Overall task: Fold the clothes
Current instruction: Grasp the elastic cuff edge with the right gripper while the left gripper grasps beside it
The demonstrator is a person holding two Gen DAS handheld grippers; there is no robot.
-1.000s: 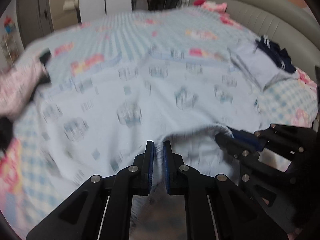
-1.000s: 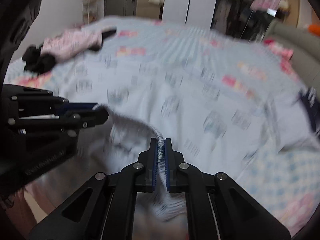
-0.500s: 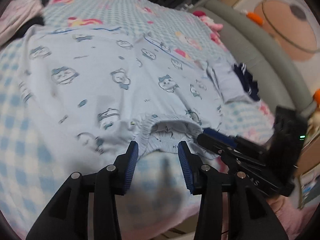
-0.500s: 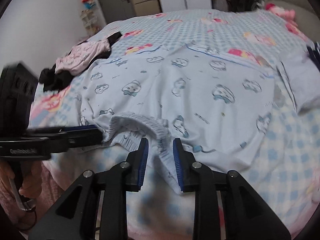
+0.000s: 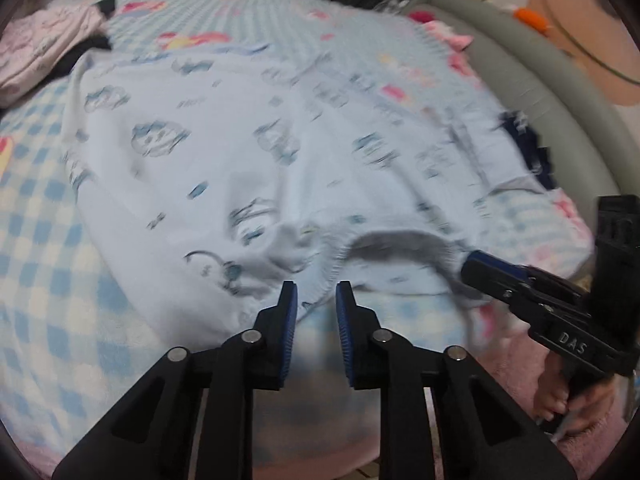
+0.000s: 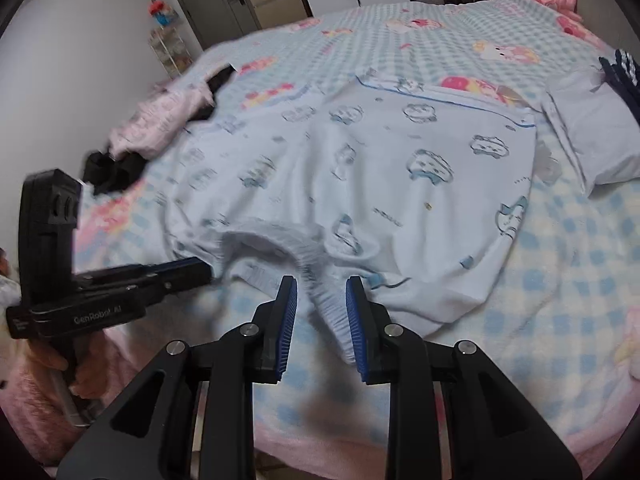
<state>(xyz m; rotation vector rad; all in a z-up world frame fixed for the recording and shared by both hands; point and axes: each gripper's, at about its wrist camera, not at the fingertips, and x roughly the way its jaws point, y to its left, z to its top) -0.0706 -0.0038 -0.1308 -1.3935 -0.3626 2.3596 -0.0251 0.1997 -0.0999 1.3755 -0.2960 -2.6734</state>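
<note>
Your left gripper (image 5: 316, 298) has its fingers apart, with nothing held. The stretchy waistband (image 5: 332, 270) of the light blue pants (image 5: 224, 128) lies just in front of it on the checked bed cover (image 5: 36, 216). Your right gripper (image 6: 320, 294) is apart too, with the waistband lying loose between its fingers
</note>
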